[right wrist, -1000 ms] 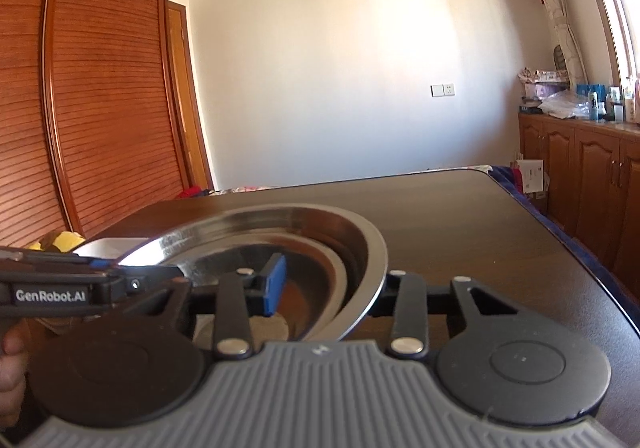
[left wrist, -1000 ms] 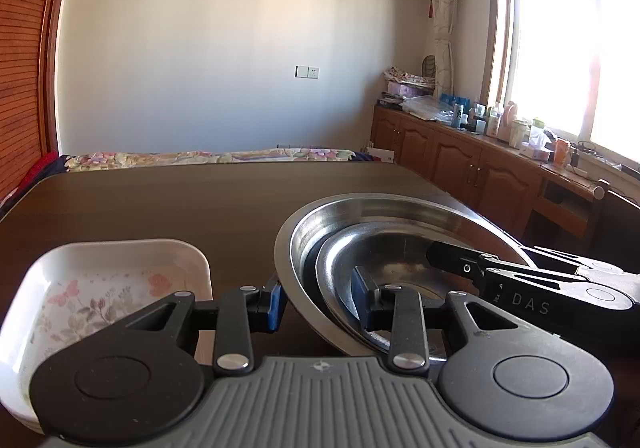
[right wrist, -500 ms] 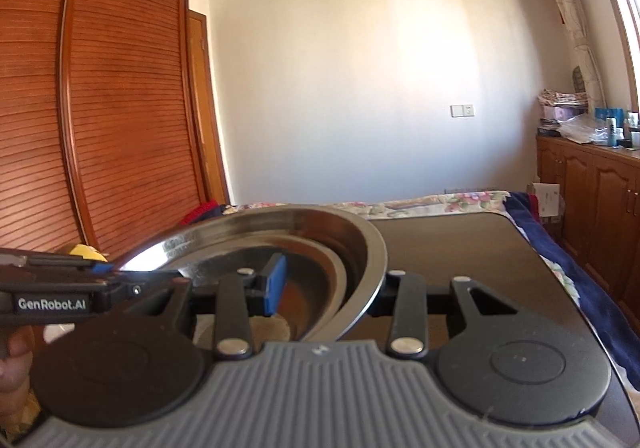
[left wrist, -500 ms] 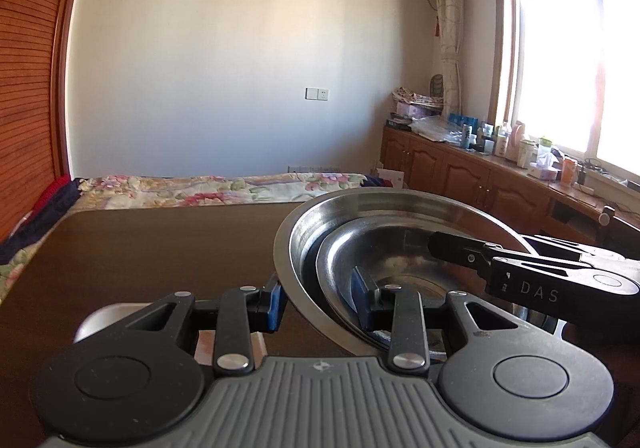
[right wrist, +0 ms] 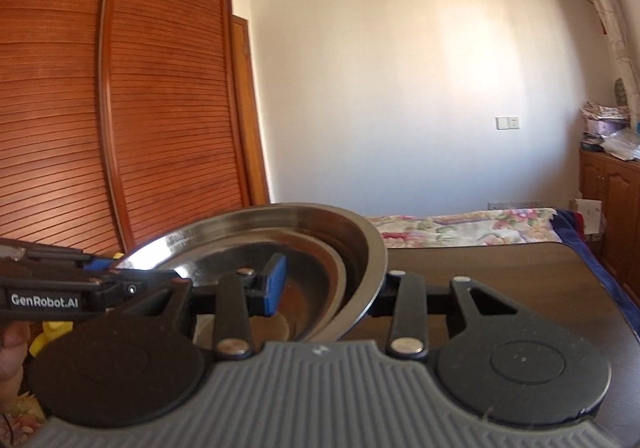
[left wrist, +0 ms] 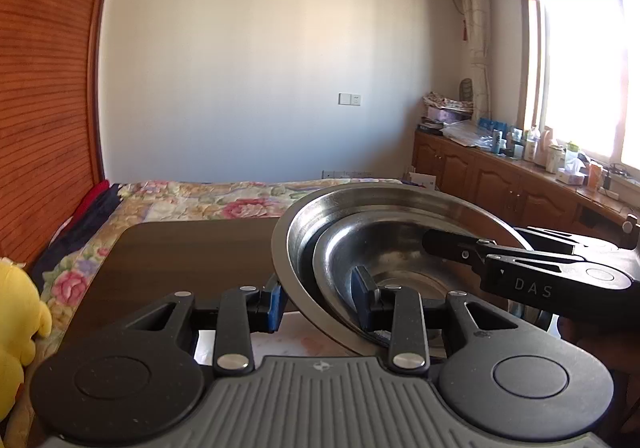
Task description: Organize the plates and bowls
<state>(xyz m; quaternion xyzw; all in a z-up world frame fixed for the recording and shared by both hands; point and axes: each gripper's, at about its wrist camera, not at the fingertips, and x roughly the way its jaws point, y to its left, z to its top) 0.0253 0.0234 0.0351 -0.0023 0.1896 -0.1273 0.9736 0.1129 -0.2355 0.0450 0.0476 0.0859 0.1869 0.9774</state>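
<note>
Left wrist view: shiny steel bowls [left wrist: 384,232] nested, tilted.

The large bowl [left wrist: 400,203] is bare metal, brushed and shiny, catching the window light; the smaller bowl [left wrist: 400,248] nested inside it has the same glossy steel finish. Each claw looks like matt black plastic with blue rubbery pads [left wrist: 276,302]. The tabletop [left wrist: 192,252] is dark, smooth wood with a dull sheen. A yellow toy [left wrist: 20,312] looks soft and plush. The bedspread [left wrist: 208,199] is flowered cloth.
</note>
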